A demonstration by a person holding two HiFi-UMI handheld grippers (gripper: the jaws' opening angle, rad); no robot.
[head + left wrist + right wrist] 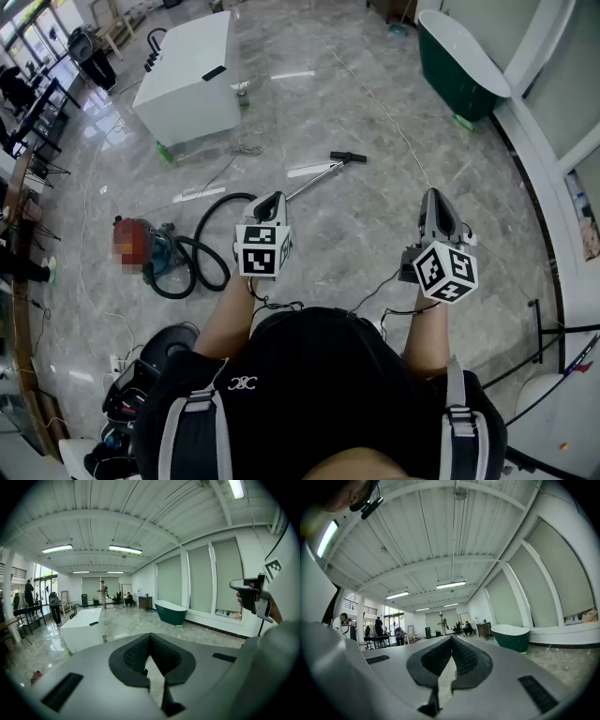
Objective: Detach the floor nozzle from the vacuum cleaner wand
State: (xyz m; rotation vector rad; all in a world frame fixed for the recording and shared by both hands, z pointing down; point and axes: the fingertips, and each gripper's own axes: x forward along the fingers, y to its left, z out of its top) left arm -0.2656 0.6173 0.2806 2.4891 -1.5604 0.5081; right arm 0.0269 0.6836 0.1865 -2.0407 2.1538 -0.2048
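Observation:
A vacuum cleaner lies on the marble floor in the head view: a teal canister (165,255), a looped black hose (208,251), and a thin metal wand (314,184) that ends in a small black floor nozzle (349,157). My left gripper (272,200) is held in the air on my side of the wand, its jaws shut with nothing between them. My right gripper (432,195) hovers further right, also shut and empty. The shut left gripper (150,638) and the shut right gripper (451,641) each show only the room beyond them. Neither gripper touches the vacuum cleaner.
A white rectangular tub (192,75) stands at the back left and a dark green bathtub (461,58) at the back right. Thin cables (384,112) run over the floor. Dark equipment (141,380) sits by my left side. People stand far off (102,592).

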